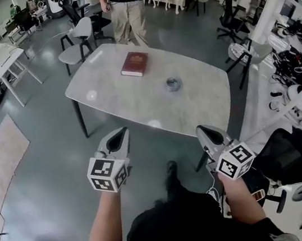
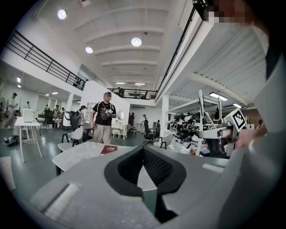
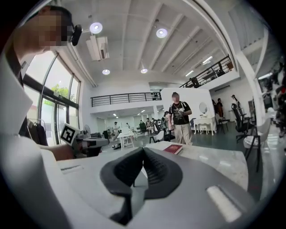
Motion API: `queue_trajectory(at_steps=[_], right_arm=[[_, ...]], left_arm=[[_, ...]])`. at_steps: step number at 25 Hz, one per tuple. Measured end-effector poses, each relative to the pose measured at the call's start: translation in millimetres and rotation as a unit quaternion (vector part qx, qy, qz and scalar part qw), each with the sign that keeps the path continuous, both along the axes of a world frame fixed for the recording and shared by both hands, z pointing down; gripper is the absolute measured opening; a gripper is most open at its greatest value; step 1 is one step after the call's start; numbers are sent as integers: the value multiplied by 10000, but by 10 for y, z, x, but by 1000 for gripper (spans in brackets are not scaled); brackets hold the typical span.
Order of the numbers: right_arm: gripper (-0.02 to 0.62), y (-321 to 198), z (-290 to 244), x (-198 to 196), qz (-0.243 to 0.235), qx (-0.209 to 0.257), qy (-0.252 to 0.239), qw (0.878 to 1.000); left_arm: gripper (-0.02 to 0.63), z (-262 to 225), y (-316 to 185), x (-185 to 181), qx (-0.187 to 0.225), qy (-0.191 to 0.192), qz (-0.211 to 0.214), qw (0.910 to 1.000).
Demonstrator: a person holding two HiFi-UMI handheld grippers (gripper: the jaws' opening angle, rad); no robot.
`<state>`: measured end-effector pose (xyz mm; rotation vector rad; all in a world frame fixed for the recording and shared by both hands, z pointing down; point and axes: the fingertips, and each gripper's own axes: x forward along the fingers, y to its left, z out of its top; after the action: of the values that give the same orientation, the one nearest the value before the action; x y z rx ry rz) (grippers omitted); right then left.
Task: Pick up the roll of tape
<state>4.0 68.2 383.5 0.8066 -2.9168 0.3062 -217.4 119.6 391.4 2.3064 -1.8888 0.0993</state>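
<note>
1. Low left in the head view: left hand-held gripper (image 1: 122, 132), pressed together with nothing between the jaws, just short of the near edge of the surface (image 1: 131, 100). Behind it, forearm (image 1: 107, 220), cut off near the frame bottom.
2. On the surface toward 11 o'clock: dark red book (image 1: 134, 63), lying flat, cover print too small to read.
3. Near the middle of the surface, at 4 o'clock from the book and well apart from both hand-held grippers: roll of tape (image 1: 173, 83), small and blurred. Not to be made out in either gripper view.
4. Low right: right hand-held gripper (image 1: 202, 130), likewise closed tight on nothing, with the tape at its 11 o'clock.
5. Beyond the far edge at 12 o'clock: standing person (image 1: 126, 7), cut off at the chest.
</note>
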Motion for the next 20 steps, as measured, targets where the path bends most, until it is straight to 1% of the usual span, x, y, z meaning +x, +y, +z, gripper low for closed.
queue_trajectory(at_steps=[2, 4, 7, 9, 11, 14, 17, 20], right_arm=[[3, -152, 43, -102, -81, 123, 133, 9998], [3, -346, 101, -182, -155, 116, 124, 9997], [3, -776, 248, -210, -150, -45, 83, 9998], [2, -1131, 334, -194, -141, -203, 15, 9997], [3, -1498, 374, -180, -175, -267, -16, 9995], [3, -2067, 368, -123, -182, -280, -67, 9994], [2, -2587, 363, -65, -152, -279, -145, 9994], [3, -2978, 432, -78, -205, -148, 45, 9997]], left_arm=[[8, 62, -192, -41, -106, -8, 56, 9999], [8, 132, -416, -64, -190, -5, 121, 9997], [8, 252, -830, -78, -309, 7, 119, 9995], [8, 326, -1169, -52, -419, 3, 105, 9991], [8, 356, -1536, 1, -491, -36, 131, 9987], [8, 292, -2073, 105, -485, -171, 205, 9985], [8, 211, -2567, 163, -459, -268, 183, 9984], [8, 201, -3000, 193, -463, -296, 155, 9984]])
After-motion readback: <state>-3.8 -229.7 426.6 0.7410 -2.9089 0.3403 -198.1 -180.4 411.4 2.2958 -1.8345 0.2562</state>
